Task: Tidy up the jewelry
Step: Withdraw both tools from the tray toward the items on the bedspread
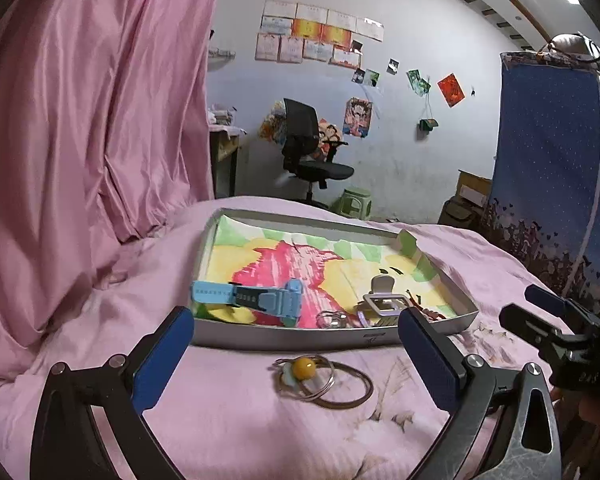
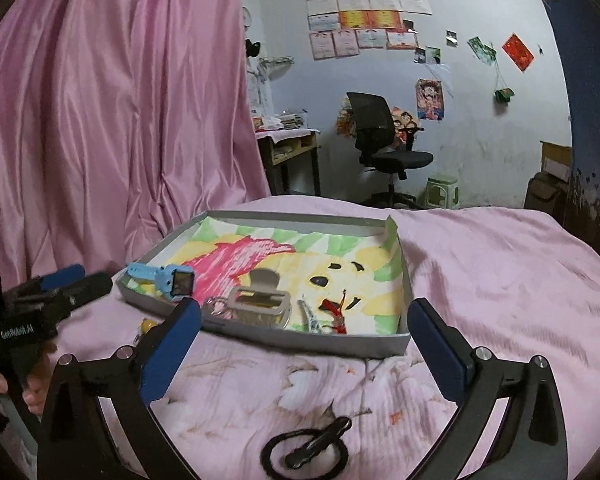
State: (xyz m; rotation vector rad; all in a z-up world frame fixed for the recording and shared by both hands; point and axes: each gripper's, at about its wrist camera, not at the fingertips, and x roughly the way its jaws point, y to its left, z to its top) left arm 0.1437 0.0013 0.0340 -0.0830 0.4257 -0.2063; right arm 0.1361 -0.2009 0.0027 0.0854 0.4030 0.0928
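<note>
- While both tools hover above it, the pink bedspread (image 1: 228, 412) carries everything we see, with a pink curtain (image 1: 80, 120) hanging past its left edge
- We find the shallow grey tray (image 1: 284, 338), lined with a bright crayon drawing, lying near the middle of the bedspread, its near wall facing us
- Our left gripper (image 1: 296, 354) stands wide, its blue pads (image 1: 162, 360) well apart and holding nothing; between them on the bedspread, just before the tray's near wall, lies a cluster of rings
- Our right gripper (image 2: 304, 342) is likewise spread wide and grips nothing, its pads (image 2: 438, 354) framing the tray's near right corner
- We see the light blue watch (image 1: 256, 300) inside the tray at its near left corner, its strap resting over the left wall
- A pale hair claw clip (image 2: 262, 302) sits in the tray along the near wall, with a keyring (image 2: 216, 306) touching it on the left and a small silver trinket (image 2: 310, 318) just beside it on the right
- That cluster consists of a brown hair tie (image 1: 340, 390) and metal rings with a yellow bead (image 1: 304, 368) on top, all touching one another
- Near the bedspread's front edge, in the right wrist view, a black hair tie (image 2: 304, 456) lies with a dark hair clip (image 2: 320, 440) across it
- Whether the red scrap (image 2: 336, 308) near the tray's near right corner is jewelry or drawing, we cannot tell
</note>
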